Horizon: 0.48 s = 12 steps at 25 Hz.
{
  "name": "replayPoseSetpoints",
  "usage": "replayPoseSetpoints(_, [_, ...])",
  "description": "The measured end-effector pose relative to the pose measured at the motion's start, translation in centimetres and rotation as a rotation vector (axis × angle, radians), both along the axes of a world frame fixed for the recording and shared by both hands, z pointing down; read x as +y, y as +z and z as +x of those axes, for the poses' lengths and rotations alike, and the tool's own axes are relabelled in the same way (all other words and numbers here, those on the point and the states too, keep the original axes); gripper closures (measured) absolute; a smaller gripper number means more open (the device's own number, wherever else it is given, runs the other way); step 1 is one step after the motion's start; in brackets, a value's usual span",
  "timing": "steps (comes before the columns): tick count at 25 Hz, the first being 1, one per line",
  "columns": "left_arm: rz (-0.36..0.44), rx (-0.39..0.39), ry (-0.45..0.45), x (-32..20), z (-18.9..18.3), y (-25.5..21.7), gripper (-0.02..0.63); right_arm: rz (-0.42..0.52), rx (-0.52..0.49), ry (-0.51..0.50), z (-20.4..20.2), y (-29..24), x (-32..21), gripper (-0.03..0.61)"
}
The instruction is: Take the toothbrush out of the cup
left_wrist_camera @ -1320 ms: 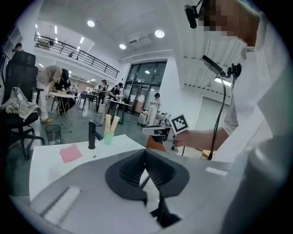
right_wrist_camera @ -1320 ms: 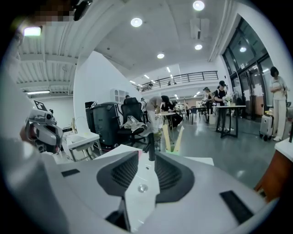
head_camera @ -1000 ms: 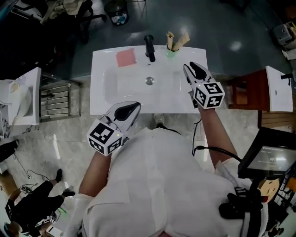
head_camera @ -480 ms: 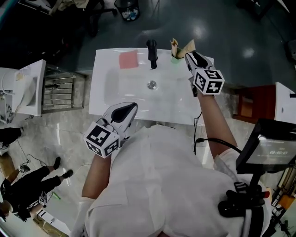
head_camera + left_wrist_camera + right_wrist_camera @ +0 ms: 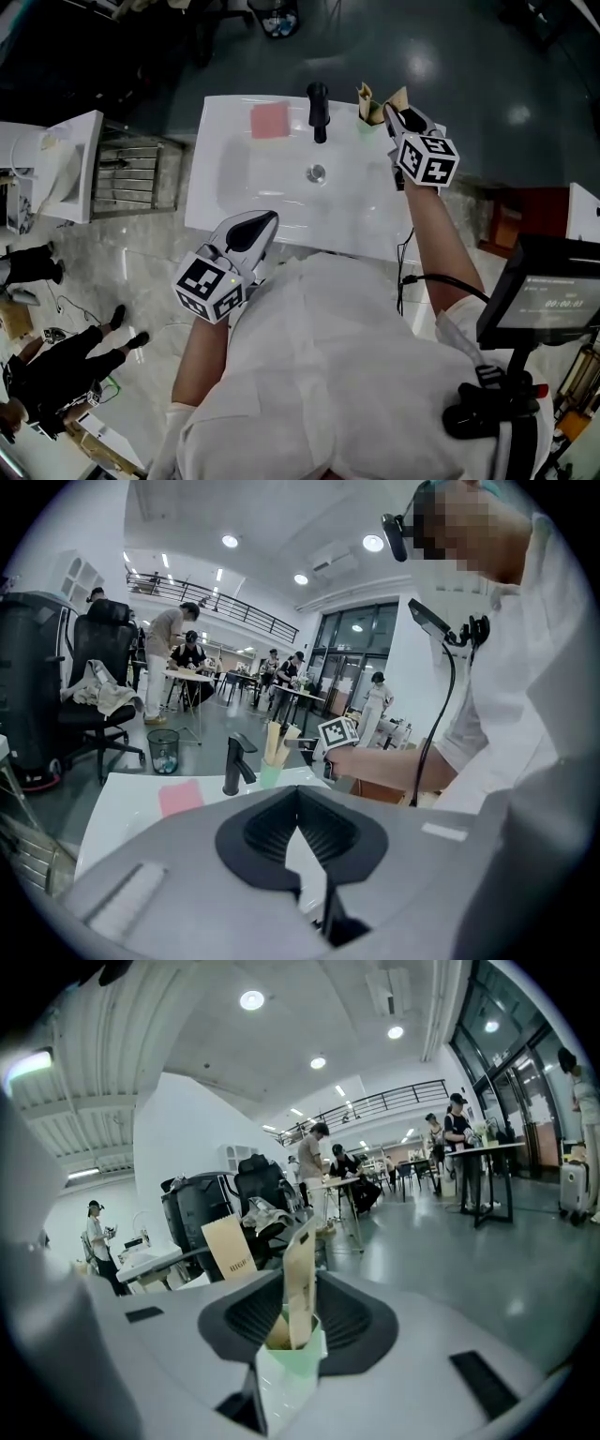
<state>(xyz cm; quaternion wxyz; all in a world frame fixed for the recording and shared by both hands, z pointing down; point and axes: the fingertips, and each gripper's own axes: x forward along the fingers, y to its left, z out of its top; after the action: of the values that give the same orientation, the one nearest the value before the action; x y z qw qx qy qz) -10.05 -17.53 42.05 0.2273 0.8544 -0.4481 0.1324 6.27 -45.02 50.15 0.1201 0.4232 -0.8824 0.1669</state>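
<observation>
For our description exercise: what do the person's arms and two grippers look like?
The left gripper and right gripper have grey shells, black ribbed claw pads and a cube of black-and-white square markers. The person wears a white short-sleeved shirt; a black cable runs beside the right arm.

Glossy grey floor (image 5: 487,56) — ceiling spotlights (image 5: 251,999), black chair (image 5: 111,639)

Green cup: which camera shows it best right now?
Right gripper view: the green cup sits close up between the jaws. Head view shows only a sliver beside the right hand-held gripper; left gripper view shows it small, beside the faucet.
</observation>
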Motion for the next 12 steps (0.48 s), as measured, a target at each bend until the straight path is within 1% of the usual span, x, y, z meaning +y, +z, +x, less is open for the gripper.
replayPoseSetpoints(1, [0.000,0.000,-0.003,0.05,-0.07,0.01,0.607,0.001,0.006,0.003,-0.02,0.03,-0.02,0.472])
replayPoseSetpoints(3, [-0.002,-0.002,-0.005,0.14,-0.18,-0.05,0.607,0.001,0.017,0.009,-0.03,0.03,-0.05,0.513])
replayPoseSetpoints(12, [0.002,-0.002,0.002,0.59,-0.34,0.35,0.607,0.030,0.042,0.007,-0.28,-0.12,0.39,0.526])
